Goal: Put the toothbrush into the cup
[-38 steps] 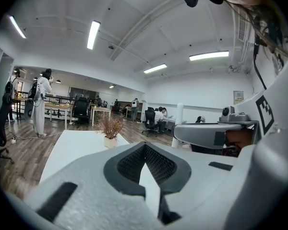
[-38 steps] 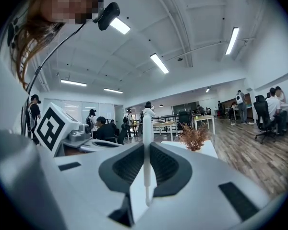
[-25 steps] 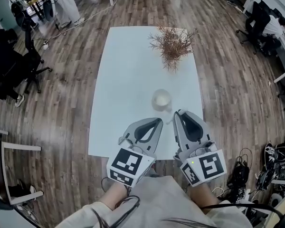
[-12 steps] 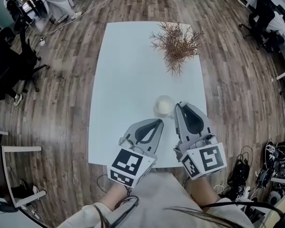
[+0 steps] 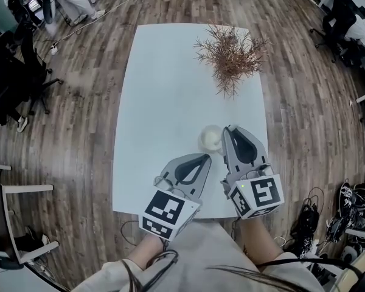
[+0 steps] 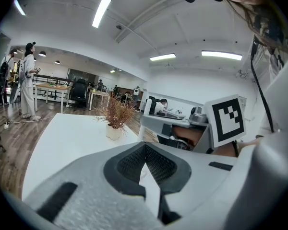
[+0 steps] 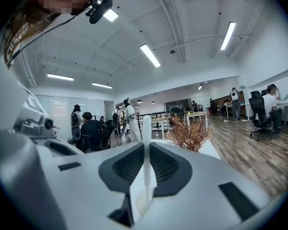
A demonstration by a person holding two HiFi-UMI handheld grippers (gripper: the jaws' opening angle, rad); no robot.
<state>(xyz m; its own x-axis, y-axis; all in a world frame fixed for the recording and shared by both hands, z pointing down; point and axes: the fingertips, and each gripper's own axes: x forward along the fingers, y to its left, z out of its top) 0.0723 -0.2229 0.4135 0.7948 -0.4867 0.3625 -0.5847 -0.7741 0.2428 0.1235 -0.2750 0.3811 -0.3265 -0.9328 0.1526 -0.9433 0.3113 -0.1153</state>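
the right gripper (image 7: 146, 146) has its jaws pressed together on a slim white toothbrush (image 7: 146, 128), which stands straight up along the line where the two dark pads meet, its rounded end rising above the jaw tips. in the right gripper view the brush's lower end runs down toward the pale round rim of the cup (image 7: 142, 206), seen through the gap under the pads; whether that end is inside the cup cannot be told. in the head view the cup (image 5: 210, 139) sits on the white table (image 5: 164, 84) near its front edge, and the right gripper's tips are just beside the cup's right rim. the left gripper (image 6: 145, 148) has its jaws closed tip to tip with nothing between them, only bare table showing through the opening below the pads. it hangs over the table's front edge, left of the right gripper and near the cup but apart from it. a dried plant (image 5: 231, 50) in a small pot stands at the far right of the table, well apart from the cup. wood floor surrounds the table.
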